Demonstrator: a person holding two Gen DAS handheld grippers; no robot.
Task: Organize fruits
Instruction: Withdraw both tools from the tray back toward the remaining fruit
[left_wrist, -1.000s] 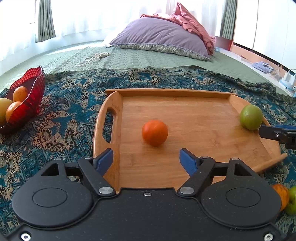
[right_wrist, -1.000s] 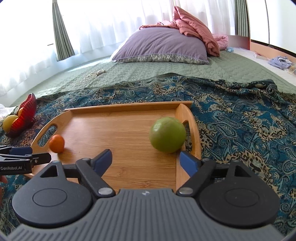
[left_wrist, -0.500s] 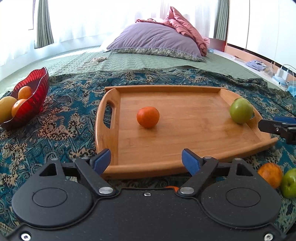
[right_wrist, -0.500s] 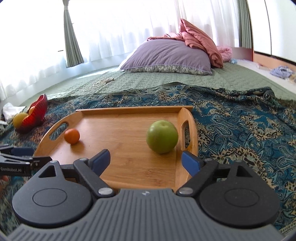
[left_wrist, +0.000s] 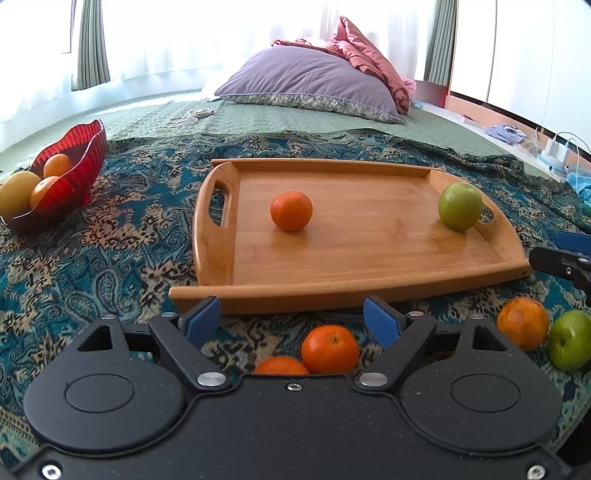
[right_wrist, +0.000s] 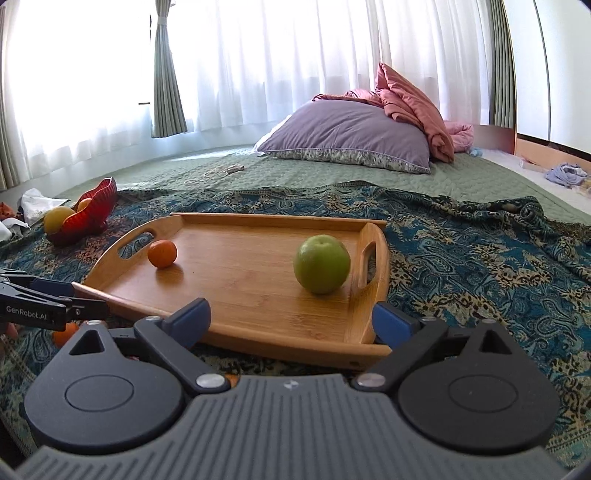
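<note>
A wooden tray (left_wrist: 369, 273) lies on the patterned blanket and holds an orange (left_wrist: 291, 210) and a green apple (left_wrist: 460, 206); the tray (right_wrist: 258, 295), orange (right_wrist: 162, 253) and apple (right_wrist: 321, 264) also show in the right wrist view. My left gripper (left_wrist: 293, 319) is open and empty, in front of the tray's near edge, above two loose oranges (left_wrist: 330, 348). Another orange (left_wrist: 522, 328) and a green apple (left_wrist: 569, 345) lie to the right. My right gripper (right_wrist: 291, 319) is open and empty before the tray's near right corner.
A red bowl (left_wrist: 74, 173) with several fruits sits at the far left on the blanket; it shows in the right wrist view (right_wrist: 92, 210) too. A purple pillow (left_wrist: 314, 85) and pink bedding lie at the back. Cloth and chargers sit at the far right.
Both grippers have pulled back from the tray and stayed open. The orange and apple remain on the tray. Loose fruits in front of the tray have come into view.
</note>
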